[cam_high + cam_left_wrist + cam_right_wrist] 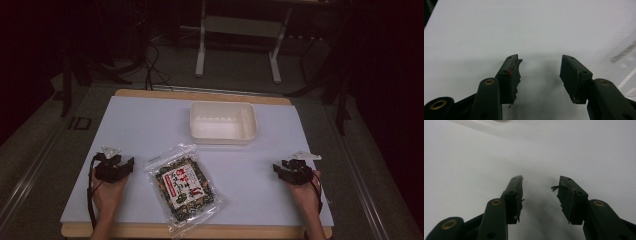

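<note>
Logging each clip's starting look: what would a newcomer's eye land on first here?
The clear snack bag with its dark mixed contents and red label stands out, lying tilted near the front edge of the pale table, nearer the left gripper. Behind it, toward the far edge, sits an empty white tray. The left gripper and the right gripper rest at either side, jaws open on nothing.

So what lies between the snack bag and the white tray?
Nothing: in the high view only bare white table cover separates the snack bag from the white tray.
</note>
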Tool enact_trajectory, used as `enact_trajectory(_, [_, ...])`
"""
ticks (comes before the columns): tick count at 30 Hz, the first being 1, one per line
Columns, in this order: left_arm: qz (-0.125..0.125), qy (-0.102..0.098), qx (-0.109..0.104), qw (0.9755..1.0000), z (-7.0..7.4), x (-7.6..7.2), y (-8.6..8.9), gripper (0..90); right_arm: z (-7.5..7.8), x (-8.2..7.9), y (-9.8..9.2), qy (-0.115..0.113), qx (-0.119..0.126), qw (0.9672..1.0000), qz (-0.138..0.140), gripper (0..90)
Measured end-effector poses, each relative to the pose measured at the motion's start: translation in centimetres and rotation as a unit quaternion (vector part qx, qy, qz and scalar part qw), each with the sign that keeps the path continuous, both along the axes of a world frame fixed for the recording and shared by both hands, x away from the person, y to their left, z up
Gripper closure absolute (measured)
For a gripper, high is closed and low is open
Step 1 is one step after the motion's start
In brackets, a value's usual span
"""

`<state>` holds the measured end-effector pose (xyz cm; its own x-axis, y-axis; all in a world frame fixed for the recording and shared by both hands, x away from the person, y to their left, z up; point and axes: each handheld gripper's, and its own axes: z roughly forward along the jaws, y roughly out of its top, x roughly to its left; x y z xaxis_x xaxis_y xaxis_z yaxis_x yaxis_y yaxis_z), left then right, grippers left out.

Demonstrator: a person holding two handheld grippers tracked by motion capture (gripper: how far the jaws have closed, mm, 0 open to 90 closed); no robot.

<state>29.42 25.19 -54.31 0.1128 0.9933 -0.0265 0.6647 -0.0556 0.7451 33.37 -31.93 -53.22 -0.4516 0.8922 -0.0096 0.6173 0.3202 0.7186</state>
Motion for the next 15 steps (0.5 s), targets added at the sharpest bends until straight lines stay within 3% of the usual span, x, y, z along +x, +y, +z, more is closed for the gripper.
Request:
enact_trajectory(1, [-0.004, -0.006, 0.003, 1.0000, 0.2, -0.1, -0.1, 49.4, 0.1, 0.1, 0.2, 0.004, 0.010, 0.9999, 0.009, 54.2])
enact_trajectory(5, [-0.007, -0.010, 0.003, 0.9999, 0.3, 0.0, 0.0, 49.4, 0.2, 0.1, 0.6, 0.006, 0.010, 0.9997, 0.022, 53.3])
enact_trajectory(10, [-0.011, -0.010, -0.008, 0.9999, 0.4, 0.0, 0.2, 49.4, 1.0, 0.6, 1.5, 0.003, 0.022, 0.9987, 0.046, 51.8])
enact_trajectory(11, [-0.013, -0.012, -0.010, 0.9998, 0.4, 0.0, 0.3, 49.4, 1.5, 0.9, 2.2, 0.002, 0.031, 0.9975, 0.063, 51.7])
enact_trajectory(15, [-0.016, -0.011, -0.007, 0.9998, 0.4, 0.0, 0.2, 49.4, 2.4, 1.5, 3.5, -0.001, 0.037, 0.9953, 0.089, 51.7])
